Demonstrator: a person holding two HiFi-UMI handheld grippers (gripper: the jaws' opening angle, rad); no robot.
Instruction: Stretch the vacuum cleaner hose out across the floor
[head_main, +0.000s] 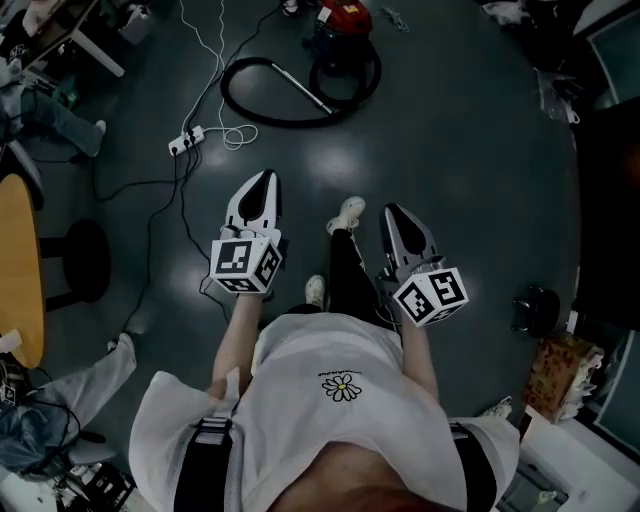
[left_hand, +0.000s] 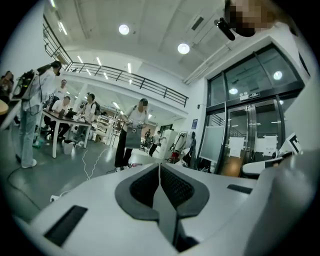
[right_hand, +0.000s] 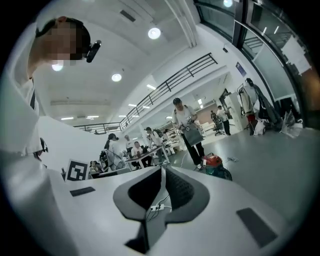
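The red vacuum cleaner (head_main: 340, 20) stands on the dark floor far ahead. Its black hose (head_main: 250, 105) lies coiled in a loop beside and around it, and a metal wand (head_main: 301, 88) crosses the loop. I hold both grippers at waist height, well short of the hose. My left gripper (head_main: 263, 184) and right gripper (head_main: 391, 213) point forward, jaws shut with nothing between them. The left gripper view shows its jaws (left_hand: 159, 168) pressed together. In the right gripper view the jaws (right_hand: 162, 171) are also together, with the vacuum cleaner (right_hand: 213, 161) small in the distance.
A white power strip (head_main: 186, 140) with trailing cables lies left of the hose. A wooden table (head_main: 20, 270) and a black stool (head_main: 85, 260) stand at the left. A person (right_hand: 187, 131) stands by the vacuum; others sit at a table (left_hand: 65, 117). Boxes (head_main: 560, 375) sit at the right.
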